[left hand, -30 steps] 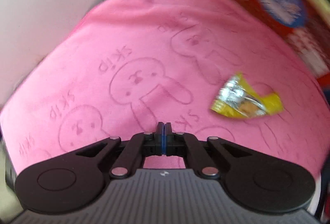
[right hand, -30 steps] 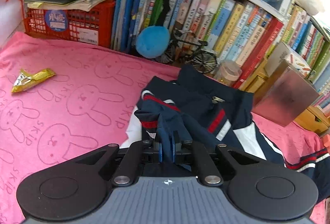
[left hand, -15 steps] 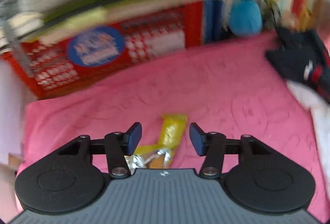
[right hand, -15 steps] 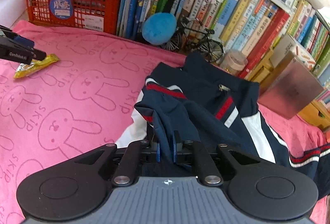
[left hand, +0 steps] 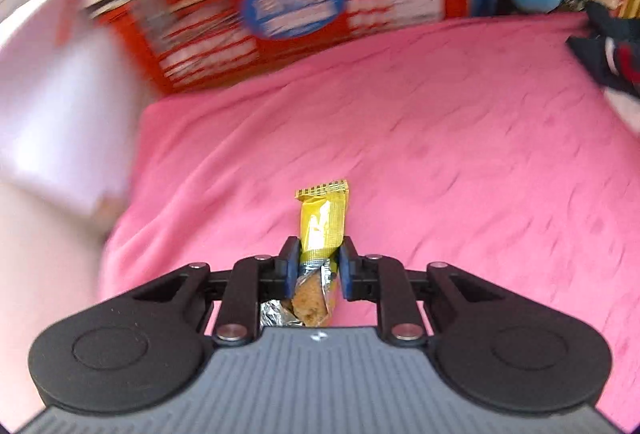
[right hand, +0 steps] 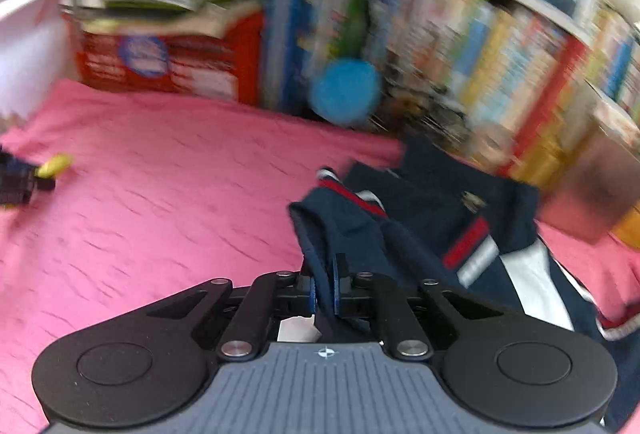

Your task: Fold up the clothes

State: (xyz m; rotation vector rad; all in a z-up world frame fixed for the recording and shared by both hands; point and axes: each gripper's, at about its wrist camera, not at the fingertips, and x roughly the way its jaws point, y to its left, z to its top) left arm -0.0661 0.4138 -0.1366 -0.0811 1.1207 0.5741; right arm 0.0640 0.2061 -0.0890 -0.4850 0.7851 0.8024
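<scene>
Between the fingers of the left hand-held gripper (left hand: 319, 266) a yellow snack wrapper (left hand: 322, 234) is now being pinched, its torn foil end and the bar inside showing toward the gripper's body; half a second ago those fingers were standing spread around it, and a second ago they were pressed together over bare pink blanket (left hand: 440, 154). Meanwhile the right hand-held gripper (right hand: 325, 284) is still clamping a fold of the navy jacket (right hand: 420, 226), which is lying bunched and crumpled just ahead of and to the right of it on the blanket, a white panel and red stripes showing. Farther out, beyond both grippers, a red basket (left hand: 288, 22) and a row of books (right hand: 500, 46) are blurring past. By my judgement, the wrapper is being cleared off the folding area, so the jacket is not yet getting folded; it remains unflattened.
</scene>
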